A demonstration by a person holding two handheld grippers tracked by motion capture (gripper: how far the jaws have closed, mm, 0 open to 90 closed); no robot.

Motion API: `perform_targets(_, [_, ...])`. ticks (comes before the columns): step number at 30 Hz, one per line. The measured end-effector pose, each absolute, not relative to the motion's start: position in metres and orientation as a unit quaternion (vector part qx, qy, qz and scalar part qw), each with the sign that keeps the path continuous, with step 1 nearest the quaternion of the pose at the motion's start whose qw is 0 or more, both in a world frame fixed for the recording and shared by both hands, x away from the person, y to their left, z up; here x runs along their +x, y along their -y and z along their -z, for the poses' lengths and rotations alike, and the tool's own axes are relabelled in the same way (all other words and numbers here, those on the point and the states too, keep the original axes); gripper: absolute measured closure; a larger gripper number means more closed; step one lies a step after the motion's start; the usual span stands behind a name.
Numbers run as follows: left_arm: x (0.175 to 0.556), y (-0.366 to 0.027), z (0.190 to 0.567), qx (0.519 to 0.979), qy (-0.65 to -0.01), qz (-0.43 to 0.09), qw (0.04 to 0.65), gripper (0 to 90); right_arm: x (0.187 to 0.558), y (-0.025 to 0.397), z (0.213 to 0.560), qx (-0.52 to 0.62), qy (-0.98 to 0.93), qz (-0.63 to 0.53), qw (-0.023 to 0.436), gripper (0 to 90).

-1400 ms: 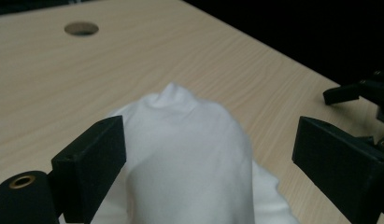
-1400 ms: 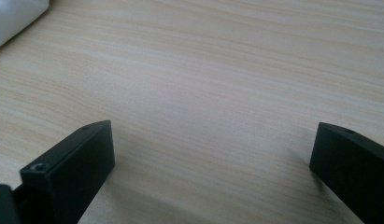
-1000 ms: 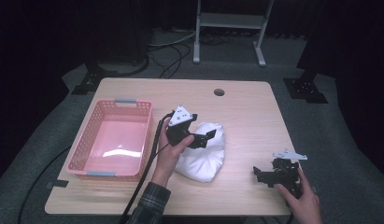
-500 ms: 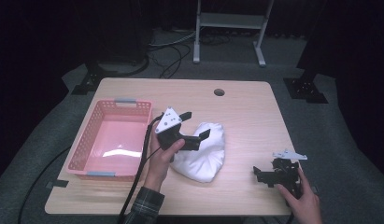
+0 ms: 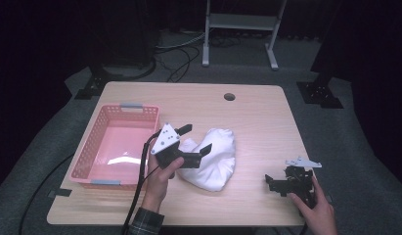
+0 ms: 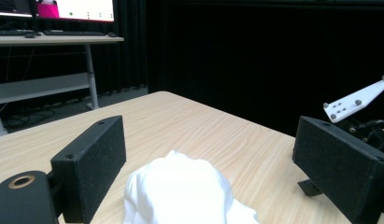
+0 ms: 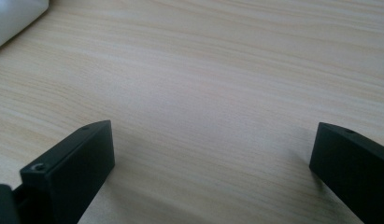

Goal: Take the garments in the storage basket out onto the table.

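The left tool point(image 5: 194, 138) hangs over the near-left edge of a white cloth bundle point(image 5: 214, 156), its jaws spread wide and closed on nothing; in the left gripper view the cloth point(image 6: 180, 191) rises as a rumpled mound between the two black jaws, touching neither. The bundle lies near the middle of the wooden bench point(image 5: 257, 117), just to the right of a pink basket point(image 5: 91, 152) that stands at the bench's left side; the basket's floor is bare. The right tool point(image 5: 281, 183) rests low at the near-right corner of the bench, well apart from the cloth; its jaws stand wide too, with only bare wood between them in the right gripper view, where a corner of the cloth point(image 7: 14, 16) shows at upper left.
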State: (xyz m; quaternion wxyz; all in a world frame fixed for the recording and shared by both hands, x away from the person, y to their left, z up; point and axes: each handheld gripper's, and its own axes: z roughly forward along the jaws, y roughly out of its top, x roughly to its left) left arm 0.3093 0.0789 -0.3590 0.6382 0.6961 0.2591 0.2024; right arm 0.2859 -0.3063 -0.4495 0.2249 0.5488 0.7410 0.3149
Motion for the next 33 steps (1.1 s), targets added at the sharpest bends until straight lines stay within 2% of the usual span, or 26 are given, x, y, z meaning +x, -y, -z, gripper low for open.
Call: perform_targets(33, [0.277, -0.089, 0.423, 0.695, -0.249, -0.22, 0.638, 9.3, 0.286, 0.306, 0.45, 0.549, -0.741, -0.315, 0.225, 0.0])
